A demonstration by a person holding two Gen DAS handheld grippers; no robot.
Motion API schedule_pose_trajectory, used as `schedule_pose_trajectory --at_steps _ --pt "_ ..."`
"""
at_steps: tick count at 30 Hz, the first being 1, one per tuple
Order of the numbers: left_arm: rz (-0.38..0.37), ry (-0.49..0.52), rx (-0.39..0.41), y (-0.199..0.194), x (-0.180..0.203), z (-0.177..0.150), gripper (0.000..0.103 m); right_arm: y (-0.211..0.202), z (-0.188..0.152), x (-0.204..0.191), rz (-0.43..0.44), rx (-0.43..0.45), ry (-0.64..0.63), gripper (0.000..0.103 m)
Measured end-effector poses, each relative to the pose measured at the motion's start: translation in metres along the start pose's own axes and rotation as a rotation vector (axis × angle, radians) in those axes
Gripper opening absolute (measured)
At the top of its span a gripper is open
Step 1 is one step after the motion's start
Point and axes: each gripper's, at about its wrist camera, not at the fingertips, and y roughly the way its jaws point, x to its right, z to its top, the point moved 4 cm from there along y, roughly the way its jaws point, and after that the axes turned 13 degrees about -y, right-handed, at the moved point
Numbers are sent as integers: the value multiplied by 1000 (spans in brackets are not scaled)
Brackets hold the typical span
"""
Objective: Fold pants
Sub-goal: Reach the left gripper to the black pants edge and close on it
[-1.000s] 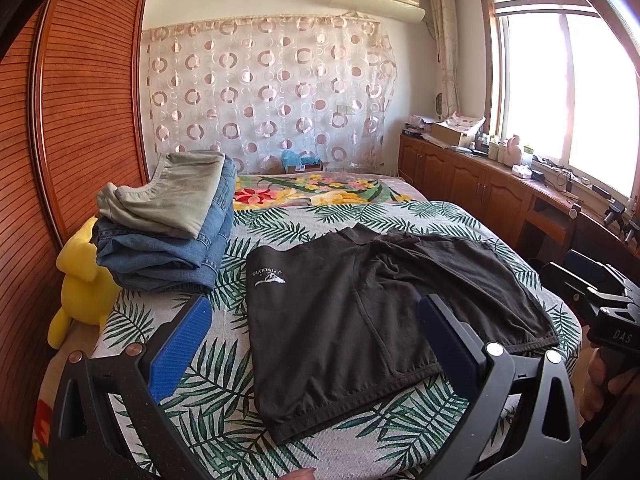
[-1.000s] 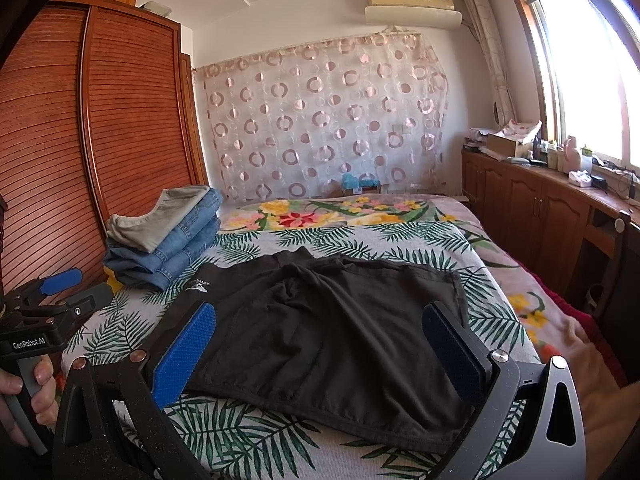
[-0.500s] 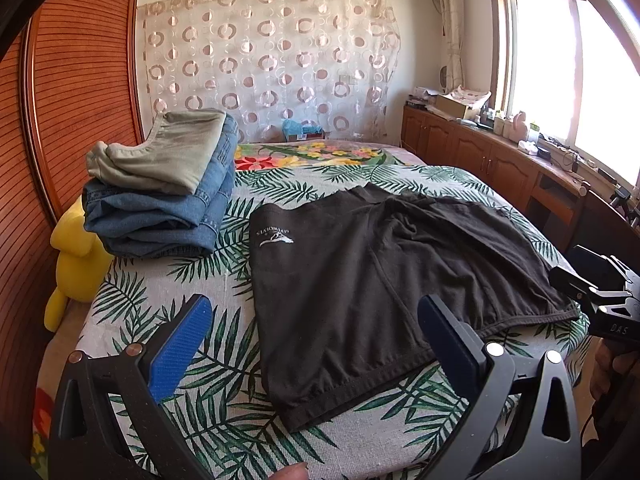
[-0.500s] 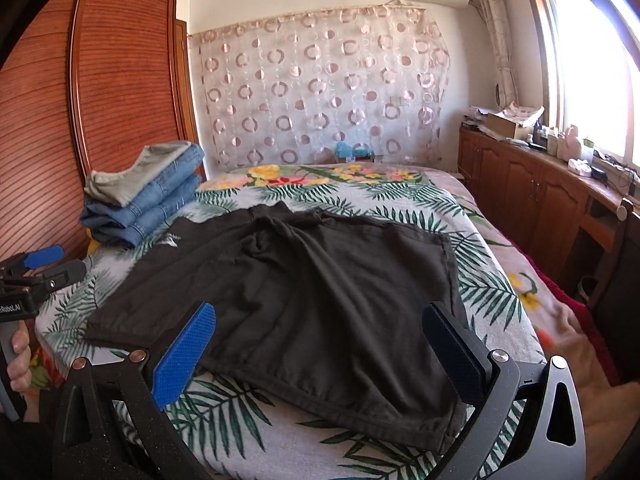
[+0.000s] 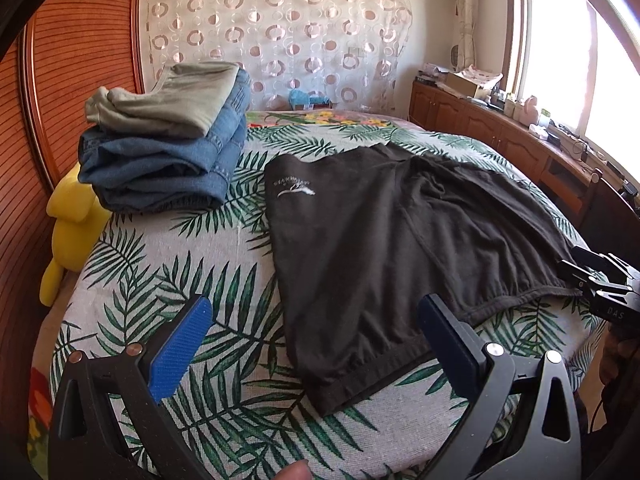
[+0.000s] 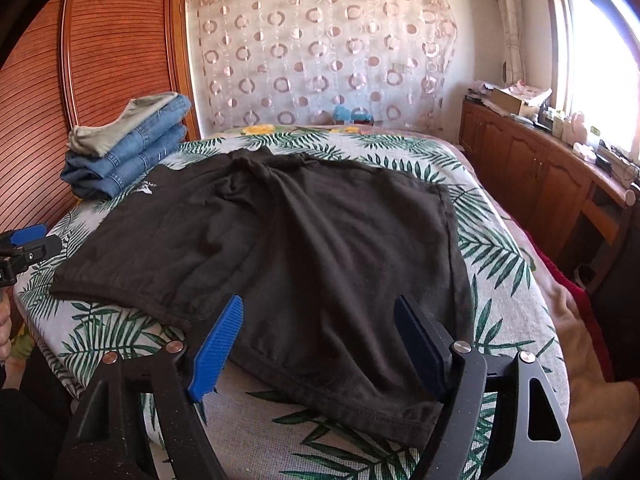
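Dark pants (image 5: pixel 384 248) lie spread flat on the bed (image 5: pixel 168 288), across the middle of the near half, waistband toward the near edge. A white logo (image 5: pixel 294 189) shows on the leg end nearest the left edge. One leg opening hangs slightly over the near edge in the right wrist view.

Left hand-held gripper (image 5: pixel 312 332): jaws wide apart, nothing between the pads. It hovers over the near left part of the bed, above the waistband corner; no contact with the fabric is visible.

Right hand-held gripper (image 6: pixel 318 340): jaws have just been closing and stand partly closed with a clear gap left. Dark fabric lies below and between the blue fingers (image 6: pixel 218 344), near the pants' near hem; the pads do not press on it.

A stack of folded jeans (image 5: pixel 160 160) with a folded grey-green garment (image 5: pixel 168 100) on top sits at the far left corner of the bed, apart from the pants. A yellow plush toy (image 5: pixel 74 220) sits off the left edge, beside the stack.
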Motion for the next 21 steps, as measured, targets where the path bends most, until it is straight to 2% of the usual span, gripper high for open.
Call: schedule_pose_trajectory --at_steps 11,16,18,21 --pt "-16 -19 -28 1 -23 -10 103 -13 -6 9 12 -31 10 78" --pt "-47 -9 -60 2 -26 -19 90 -18 -9 -1 -16 -33 -39 78" --pt "-59 -10 -76 2 -27 -23 77 -18 -8 -4 -10 -34 -34 78" --pt "-90 -16 -100 1 -28 -28 63 -21 -9 -5 -13 -33 -36 78"
